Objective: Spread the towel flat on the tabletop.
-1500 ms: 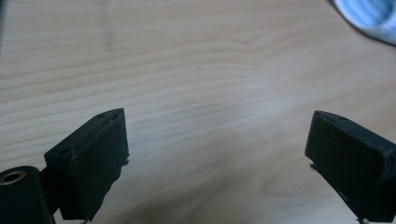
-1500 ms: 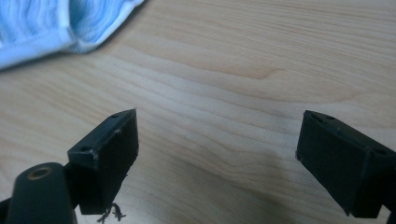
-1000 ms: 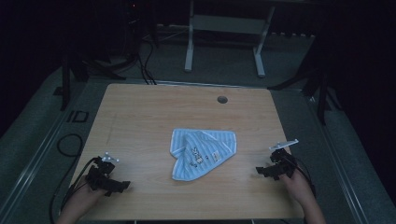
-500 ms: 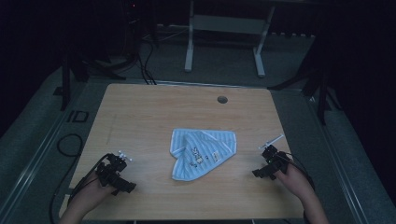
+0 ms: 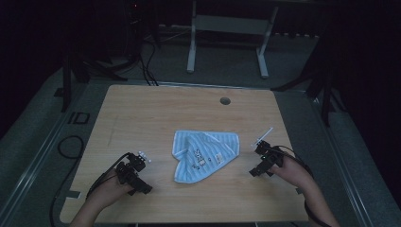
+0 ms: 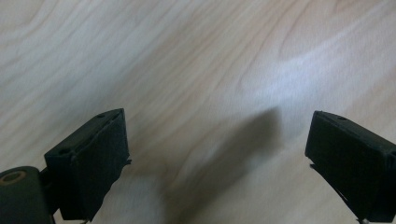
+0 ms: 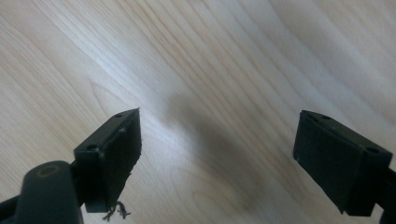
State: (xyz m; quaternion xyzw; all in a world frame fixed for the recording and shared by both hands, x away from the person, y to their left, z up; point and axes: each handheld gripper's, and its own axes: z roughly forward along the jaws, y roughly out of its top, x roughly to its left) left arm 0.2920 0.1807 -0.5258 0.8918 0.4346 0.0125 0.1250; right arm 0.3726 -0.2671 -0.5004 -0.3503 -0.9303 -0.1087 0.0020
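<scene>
From the high view I see a rectangular light wooden tabletop (image 5: pixel 156 113) with a small round dark hole (image 5: pixel 225 100) near its far edge. A crumpled light-blue striped cloth with a small dark printed motif (image 5: pixel 204 152) lies a little toward the near side of the tabletop's middle, flat on the wood.

My left tool (image 5: pixel 138 180) is near the front left part of the tabletop, held in my left hand (image 5: pixel 111 183), well apart from the cloth and touching nothing on it. In the left gripper view its two black jaws stand wide apart, released, with bare wood grain and a soft shadow between them; nothing is gripped.

My right tool (image 5: pixel 254 171) is near the front right part, held in my right hand (image 5: pixel 289 170), to the right of the cloth and clear of its edge. In the right gripper view the jaws are likewise spread wide, released, over bare wood. A few dark frayed threads (image 7: pixel 116 212) hang at the lower edge of the left-hand jaw in that view.

A black cable (image 5: pixel 71 144) loops on the grey floor (image 5: pixel 33 142) left of the tabletop.
</scene>
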